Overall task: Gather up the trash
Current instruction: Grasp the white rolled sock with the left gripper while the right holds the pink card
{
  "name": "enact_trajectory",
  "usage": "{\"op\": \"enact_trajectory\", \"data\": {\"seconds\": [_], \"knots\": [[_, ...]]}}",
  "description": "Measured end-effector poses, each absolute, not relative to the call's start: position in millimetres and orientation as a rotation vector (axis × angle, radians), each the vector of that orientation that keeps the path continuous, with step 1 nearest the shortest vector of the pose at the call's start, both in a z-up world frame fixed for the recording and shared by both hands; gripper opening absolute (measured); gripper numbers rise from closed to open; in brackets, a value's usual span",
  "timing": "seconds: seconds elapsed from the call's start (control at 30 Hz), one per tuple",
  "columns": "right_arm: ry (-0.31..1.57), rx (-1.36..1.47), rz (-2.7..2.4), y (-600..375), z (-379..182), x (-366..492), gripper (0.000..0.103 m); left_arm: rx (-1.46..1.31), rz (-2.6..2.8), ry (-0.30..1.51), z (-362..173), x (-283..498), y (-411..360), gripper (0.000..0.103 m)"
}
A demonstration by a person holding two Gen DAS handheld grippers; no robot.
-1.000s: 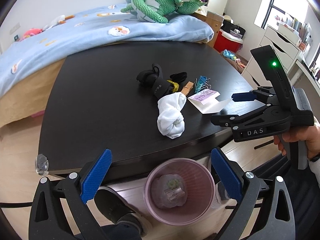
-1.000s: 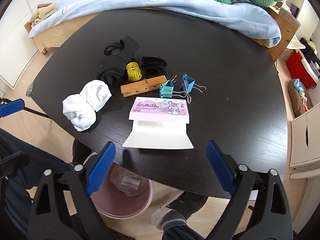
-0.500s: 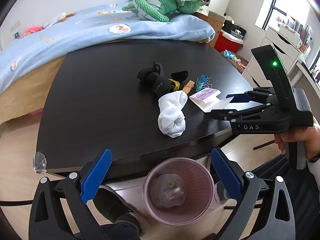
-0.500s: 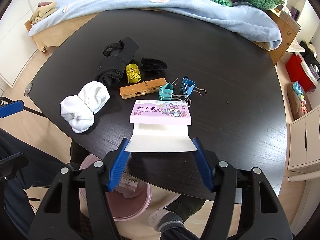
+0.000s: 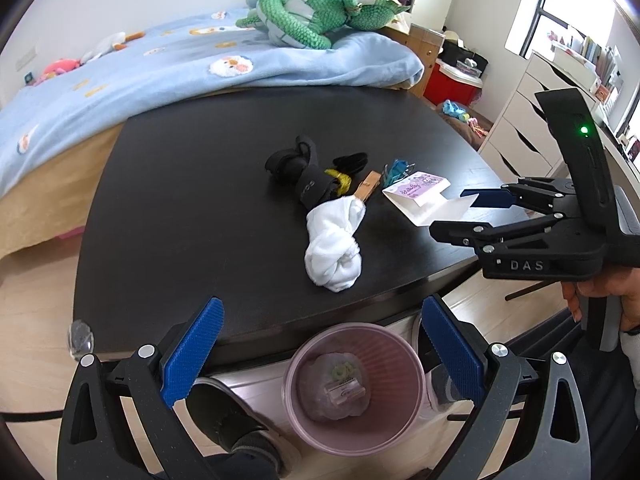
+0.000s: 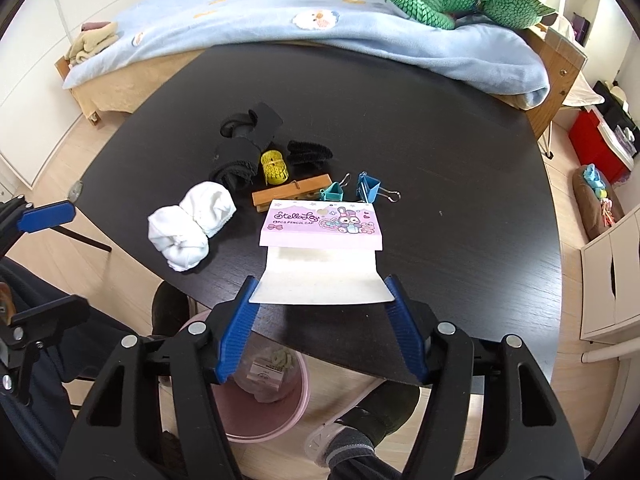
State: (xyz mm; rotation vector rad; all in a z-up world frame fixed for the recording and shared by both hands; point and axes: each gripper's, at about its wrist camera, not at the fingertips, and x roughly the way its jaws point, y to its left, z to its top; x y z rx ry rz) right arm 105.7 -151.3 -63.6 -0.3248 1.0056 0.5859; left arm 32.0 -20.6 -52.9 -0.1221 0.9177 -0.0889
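Where the dark table (image 6: 460, 152) curves to its near edge, the right gripper (image 6: 322, 298) pinches the pink-and-white paper card (image 6: 322, 248): its blue pads (image 6: 240, 328) press the left and right corners of the card's white near flap, having just closed in onto it. The card lies close to the table's near edge, its pink printed half toward the far side; whether the flap has lifted off the surface is hard to judge from this angle. Just beyond the card sit two blue binder clips (image 6: 362, 190) and a wooden clothespin (image 6: 294, 196); farther left are a yellow tape roll (image 6: 274, 166), a black cloth bundle (image 6: 244, 148) and a white sock ball (image 6: 190, 230), the last near the table's left rim. The right half and far half of the table are bare, leaving room there. Below the near edge, on the floor, stands the pink bin (image 5: 354, 384) with crumpled trash inside. The left gripper (image 5: 320, 356) hangs above that bin with its jaws spread wide and nothing between them. A shoe (image 5: 230, 420) rests just left of the bin.
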Motion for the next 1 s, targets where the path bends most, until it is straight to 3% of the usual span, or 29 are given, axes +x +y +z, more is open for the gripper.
{"op": "enact_trajectory", "data": {"seconds": [0.4, 0.87, 0.93, 1.0], "knots": [[0.987, -0.274, 0.567, -164.2, -44.5, 108.6, 0.063, -0.069, -0.106, 0.953, -44.1, 72.0, -29.5, 0.095], [0.985, -0.24, 0.559, -174.6, -41.6, 110.1, 0.063, -0.054, -0.088, 1.097, -81.4, 118.0, -33.5, 0.095], [0.988, -0.238, 0.56, -174.8, -42.5, 110.3, 0.063, -0.057, -0.092, 1.104, -84.7, 118.3, -34.1, 0.087], [0.989, -0.238, 0.561, -174.8, -43.0, 110.9, 0.063, -0.06, -0.093, 1.117, -87.3, 119.9, -33.5, 0.072]]}}
